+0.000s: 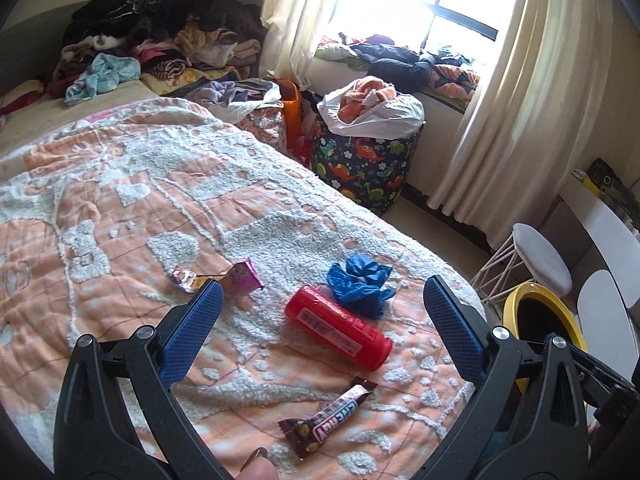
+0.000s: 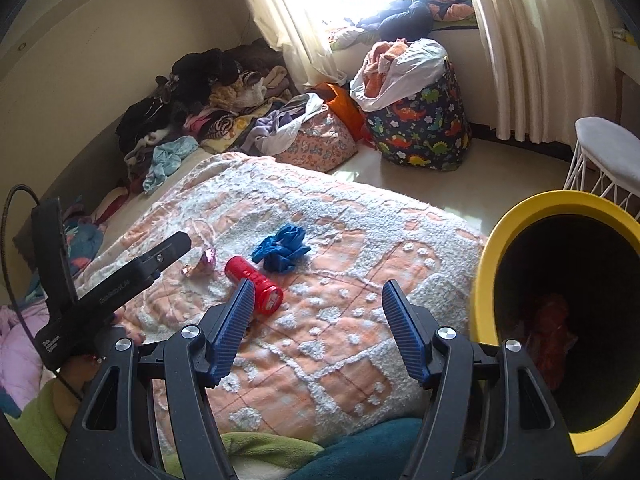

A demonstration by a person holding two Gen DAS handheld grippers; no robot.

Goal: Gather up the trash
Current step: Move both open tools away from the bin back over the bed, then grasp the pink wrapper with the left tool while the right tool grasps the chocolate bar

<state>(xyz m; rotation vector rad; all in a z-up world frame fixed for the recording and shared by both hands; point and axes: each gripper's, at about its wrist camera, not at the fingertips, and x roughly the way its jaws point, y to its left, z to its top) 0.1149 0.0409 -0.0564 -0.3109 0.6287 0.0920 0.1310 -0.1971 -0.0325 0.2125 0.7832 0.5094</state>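
Five trash bits: on the peach-and-white bedspread, none in any grip
Red canister: lying on its side mid-bed, cap end toward the bed's edge
Blue crumpled glove or bag: just beyond the red canister, nearly touching it
Brown candy bar wrapper: flat, nearest the left camera, apart from the canister
Pink carton: tilted, just past the left gripper's left pad, partly hidden by it
Foil wrapper: beside the pink carton
Left gripper: blue pads spread wide, nothing between them, above the bed
Right gripper: pads spread, empty; left pad covers part of the canister in its own view
Yellow bin: black inside, at the bed's edge on the right, something red at the bottom
Around: dinosaur-print hamper full of clothes by the curtain, clothes heap at the far end of the bed, white stool behind the bin
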